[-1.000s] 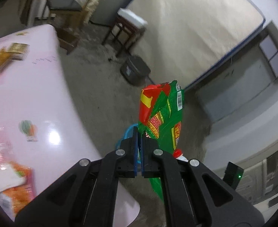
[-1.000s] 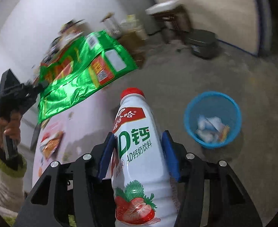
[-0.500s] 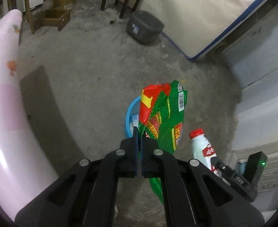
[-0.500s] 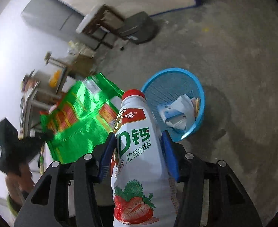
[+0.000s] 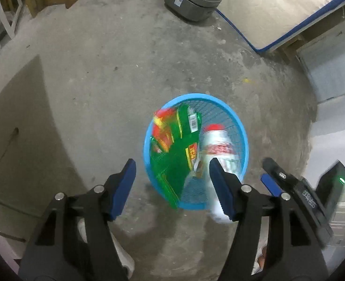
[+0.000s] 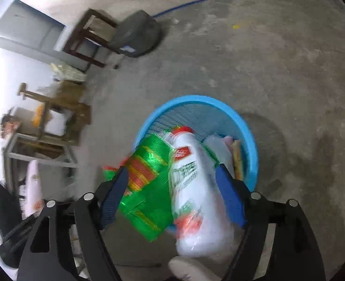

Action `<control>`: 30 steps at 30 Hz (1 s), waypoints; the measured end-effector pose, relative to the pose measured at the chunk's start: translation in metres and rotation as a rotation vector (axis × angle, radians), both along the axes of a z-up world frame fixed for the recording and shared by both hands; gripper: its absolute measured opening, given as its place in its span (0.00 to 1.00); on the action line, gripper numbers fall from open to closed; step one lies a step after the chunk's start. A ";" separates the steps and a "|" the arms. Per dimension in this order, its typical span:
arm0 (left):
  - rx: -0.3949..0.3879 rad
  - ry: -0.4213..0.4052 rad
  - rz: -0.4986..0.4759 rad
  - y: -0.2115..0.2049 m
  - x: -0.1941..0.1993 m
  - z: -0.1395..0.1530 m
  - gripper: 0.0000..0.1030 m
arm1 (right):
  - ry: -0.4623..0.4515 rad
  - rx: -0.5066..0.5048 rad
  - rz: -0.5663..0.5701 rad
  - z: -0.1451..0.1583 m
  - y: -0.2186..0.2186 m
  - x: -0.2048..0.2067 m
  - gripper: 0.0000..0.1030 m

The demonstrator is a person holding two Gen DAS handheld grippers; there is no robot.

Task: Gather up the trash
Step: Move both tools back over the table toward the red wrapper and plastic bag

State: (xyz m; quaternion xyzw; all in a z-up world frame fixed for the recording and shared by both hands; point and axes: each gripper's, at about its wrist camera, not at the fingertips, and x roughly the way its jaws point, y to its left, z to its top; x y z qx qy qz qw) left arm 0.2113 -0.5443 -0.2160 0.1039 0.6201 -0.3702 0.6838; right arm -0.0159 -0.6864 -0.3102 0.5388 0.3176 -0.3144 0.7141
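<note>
While both tools tilt steeply down at the floor, the scene reads so:

Left hand-held gripper: low centre of its own view, jaws opening and spread wide, blue pads touching nothing.

Right hand-held gripper: low centre of its view, jaws opening; the bottle lies between the pads, blurred, and no longer looks pinched.

Green snack bag: loose over the basket's left half (streaked by motion), one corner hanging past the near rim.

White bottle: red cap pointing into the basket, body slanting back over the near rim.

Blue basket: centre of both views, on the concrete floor; crumpled wrappers sit inside at its right.
</note>
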 end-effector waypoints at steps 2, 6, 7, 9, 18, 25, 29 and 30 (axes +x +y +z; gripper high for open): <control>-0.001 0.006 -0.013 0.003 0.000 0.002 0.59 | 0.047 0.017 -0.020 -0.014 -0.001 0.001 0.72; -0.033 -0.001 -0.023 0.007 0.001 0.018 0.59 | 0.035 0.007 -0.048 -0.012 0.009 -0.014 0.72; -0.037 -0.007 -0.034 0.009 0.001 0.024 0.59 | 0.037 -0.011 -0.046 -0.007 0.014 -0.020 0.72; -0.063 -0.013 -0.055 0.013 -0.001 0.042 0.59 | 0.039 -0.049 -0.042 0.004 0.023 -0.029 0.72; -0.227 -0.081 -0.088 0.112 -0.006 0.166 0.65 | 0.068 -0.248 0.070 0.086 0.091 -0.060 0.72; -0.352 -0.220 0.015 0.267 -0.008 0.244 0.74 | 0.019 -0.391 0.255 0.167 0.168 -0.042 0.84; -0.389 -0.307 0.161 0.370 -0.006 0.255 0.77 | -0.058 -0.405 0.394 0.204 0.209 -0.008 0.84; -0.384 -0.330 0.209 0.400 -0.006 0.255 0.77 | -0.081 -0.402 0.443 0.215 0.222 0.006 0.84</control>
